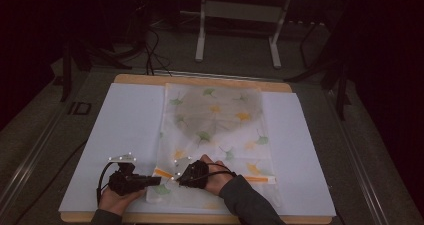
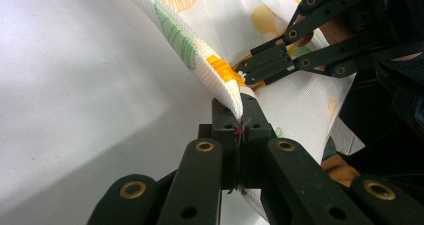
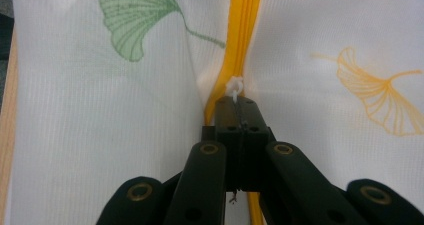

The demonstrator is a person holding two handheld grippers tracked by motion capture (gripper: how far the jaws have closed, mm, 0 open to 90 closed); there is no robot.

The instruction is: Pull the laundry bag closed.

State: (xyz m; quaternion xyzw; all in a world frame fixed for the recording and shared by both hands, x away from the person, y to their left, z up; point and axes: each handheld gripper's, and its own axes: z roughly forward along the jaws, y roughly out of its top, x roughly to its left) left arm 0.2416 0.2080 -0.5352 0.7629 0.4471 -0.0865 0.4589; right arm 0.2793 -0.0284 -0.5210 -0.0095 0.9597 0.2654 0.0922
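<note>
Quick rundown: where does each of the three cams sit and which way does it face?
High view: fixed above the person's side, looking forward and down at the table and leaf-print bag; forearms and both grippers enter at the bottom.
Left gripper view: rides the left gripper, looking along its jaws, shut on the bag's edge; the right gripper shows beyond.
Right gripper view: rides the right gripper, looking along its jaws, shut on the white zipper pull of the yellow zipper.
Shared: all show the bag; high and left gripper views show both grippers.
</note>
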